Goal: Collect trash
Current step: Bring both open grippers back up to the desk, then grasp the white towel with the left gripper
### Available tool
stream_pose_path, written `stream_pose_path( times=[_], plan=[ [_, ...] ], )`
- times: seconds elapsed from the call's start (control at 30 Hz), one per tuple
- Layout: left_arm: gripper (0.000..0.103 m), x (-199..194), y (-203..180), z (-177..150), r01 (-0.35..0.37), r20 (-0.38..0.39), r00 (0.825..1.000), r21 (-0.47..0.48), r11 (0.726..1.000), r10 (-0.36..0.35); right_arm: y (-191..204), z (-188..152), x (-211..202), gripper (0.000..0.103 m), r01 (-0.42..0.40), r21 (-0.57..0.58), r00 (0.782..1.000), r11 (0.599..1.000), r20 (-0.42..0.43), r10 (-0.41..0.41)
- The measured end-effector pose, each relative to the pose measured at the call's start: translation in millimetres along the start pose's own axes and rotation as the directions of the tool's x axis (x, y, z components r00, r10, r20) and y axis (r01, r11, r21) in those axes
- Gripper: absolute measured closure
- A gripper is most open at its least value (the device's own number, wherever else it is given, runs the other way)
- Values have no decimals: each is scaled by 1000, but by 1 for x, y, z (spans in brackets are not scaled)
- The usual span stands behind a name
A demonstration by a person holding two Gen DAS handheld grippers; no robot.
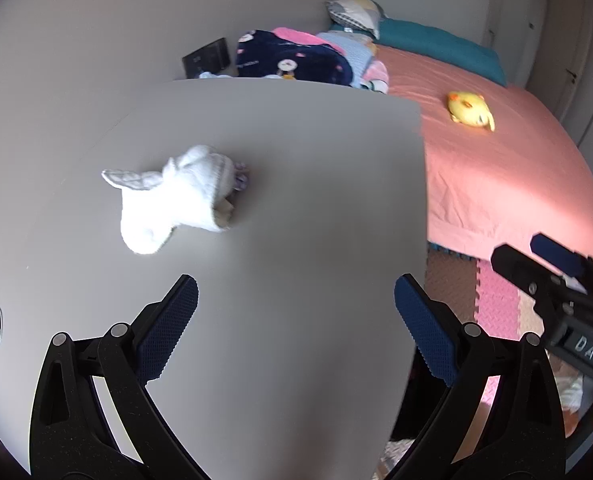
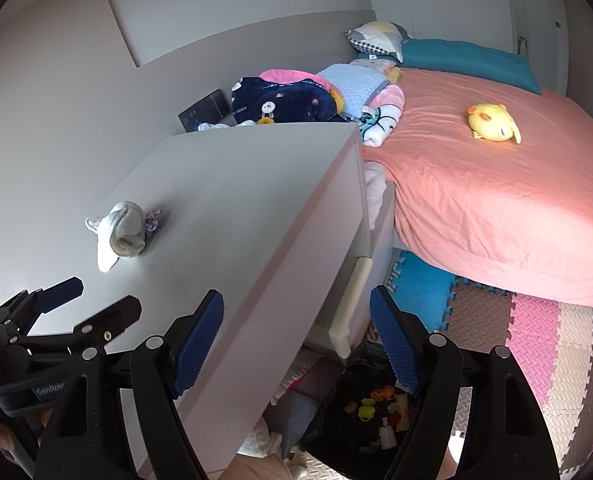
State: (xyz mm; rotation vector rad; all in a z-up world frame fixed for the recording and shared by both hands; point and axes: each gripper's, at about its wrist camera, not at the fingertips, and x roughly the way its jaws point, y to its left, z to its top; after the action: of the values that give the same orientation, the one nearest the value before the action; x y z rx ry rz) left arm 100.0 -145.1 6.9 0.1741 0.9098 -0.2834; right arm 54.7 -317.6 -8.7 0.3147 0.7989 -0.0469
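Observation:
A white crumpled bundle [image 1: 176, 196] lies on the pale dresser top [image 1: 296, 168] with a small purple scrap [image 1: 240, 178] against its far side. My left gripper [image 1: 296, 304] hangs open over the dresser, just short of the bundle, with nothing between its fingers. In the right wrist view the bundle [image 2: 120, 232] sits far to the left. My right gripper [image 2: 296, 316] is open and empty above the dresser's front edge [image 2: 296, 280]. Below it stands an open black bag [image 2: 376, 412] holding small colourful bits. Each gripper shows in the other's view: the right gripper [image 1: 532, 254] and the left gripper [image 2: 96, 298].
A bed with a salmon sheet [image 2: 496, 200] stands right of the dresser, with a yellow plush toy [image 2: 492, 122] on it and folded blankets [image 2: 296, 100] at its head. Foam mats [image 2: 536, 340] cover the floor. A dresser drawer [image 2: 348, 304] stands ajar. Clothes lie under the dresser.

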Motion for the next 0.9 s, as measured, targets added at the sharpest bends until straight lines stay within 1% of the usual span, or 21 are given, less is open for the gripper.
stream_pose_path(
  times=[0.07, 0.3, 0.43, 0.53, 0.63, 0.7, 0.73, 0.8, 0.9],
  plan=[
    [8, 4, 9, 7, 1, -8, 1000, -28, 1000, -1, 5, 4, 5, 27, -3, -9, 1000, 1000, 2, 3],
    [8, 20, 33, 27, -33, -15, 999, -86, 996, 32, 16, 15, 26, 27, -18, -23, 1000, 1000, -11, 18],
    [8, 32, 49, 39, -48, -32, 999, -145, 988, 44, 21, 19, 37, 27, -21, -31, 1000, 999, -15, 20],
    [8, 36, 60, 46, -64, -19, 998, -190, 980, 61, 23, 21, 44, 27, -28, -33, 999, 999, -19, 28],
    [16, 42, 70, 53, -53, -19, 999, -240, 969, 50, 24, 23, 49, 27, -30, -32, 999, 999, -24, 29],
    [21, 48, 75, 57, -54, -35, 998, -255, 965, 47, 25, 23, 54, 27, -31, -30, 999, 999, -30, 30],
    [25, 52, 76, 58, -57, -43, 998, -261, 964, 48, 26, 23, 55, 27, -31, -29, 999, 999, -32, 30],
    [27, 58, 80, 59, -54, -58, 998, -278, 959, 39, 27, 23, 57, 27, -32, -30, 999, 999, -35, 31],
    [34, 66, 84, 58, -44, -73, 997, -293, 955, 24, 30, 23, 60, 27, -31, -37, 999, 999, -36, 30]
  ],
)
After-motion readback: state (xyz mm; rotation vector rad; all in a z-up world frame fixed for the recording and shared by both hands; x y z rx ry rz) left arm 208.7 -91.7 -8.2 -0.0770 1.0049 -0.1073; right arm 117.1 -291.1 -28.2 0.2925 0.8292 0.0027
